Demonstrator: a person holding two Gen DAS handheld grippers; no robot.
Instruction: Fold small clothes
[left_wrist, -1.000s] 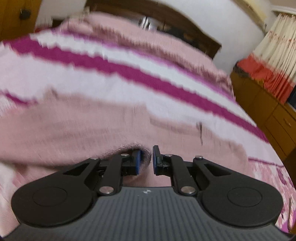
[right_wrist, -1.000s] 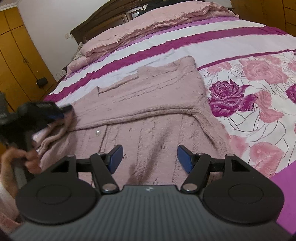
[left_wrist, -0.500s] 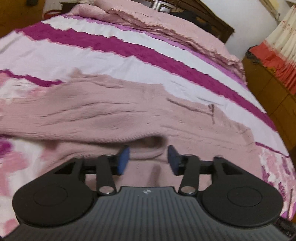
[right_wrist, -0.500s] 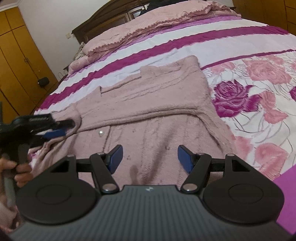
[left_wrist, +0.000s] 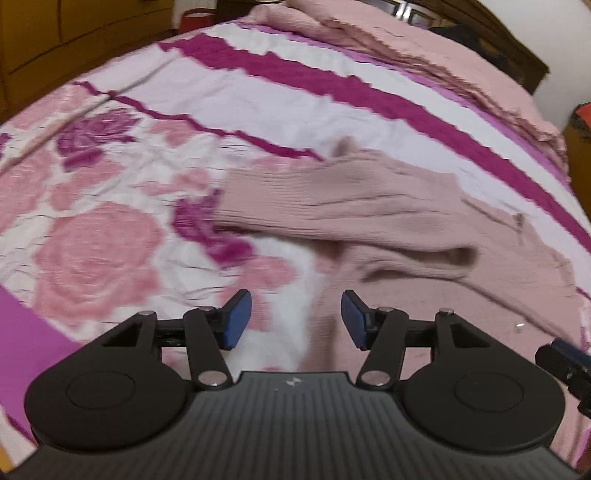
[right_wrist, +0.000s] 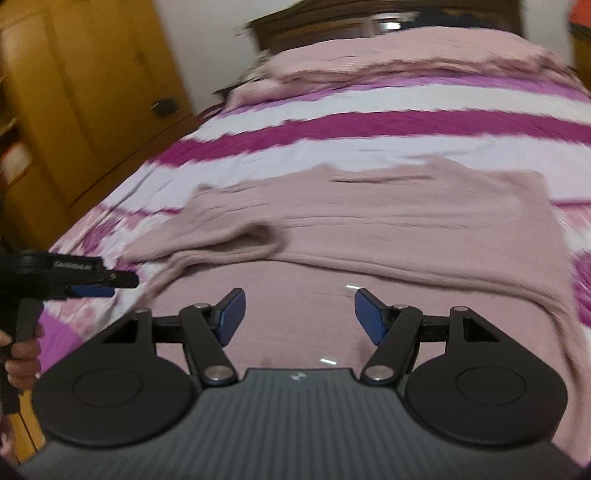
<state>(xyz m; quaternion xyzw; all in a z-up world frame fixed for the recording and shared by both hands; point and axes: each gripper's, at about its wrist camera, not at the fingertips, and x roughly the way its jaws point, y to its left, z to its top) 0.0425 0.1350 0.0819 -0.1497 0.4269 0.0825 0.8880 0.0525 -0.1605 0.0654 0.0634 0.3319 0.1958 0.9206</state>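
Right wrist view, blurred: pink sweater (right_wrist: 424, 221) apparently lies crosswise on the bed (right_wrist: 369, 125); right tongs (right_wrist: 299, 317) gape empty, left tongs (left_wrist: 291, 319) opening, empty.

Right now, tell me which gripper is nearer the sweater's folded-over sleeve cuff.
Left. The left gripper sits just beside the sleeve cuff, jaws opening, empty; the right gripper hovers over the sweater body, farther back.

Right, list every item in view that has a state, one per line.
Dusty pink knitted sweater: lying flat on the bed, sleeve folded across its body, not held.
Left gripper: jaws opening, nothing between them.
Right gripper: open, empty, over the sweater.
Floral pink bedspread: spread out, lightly creased.
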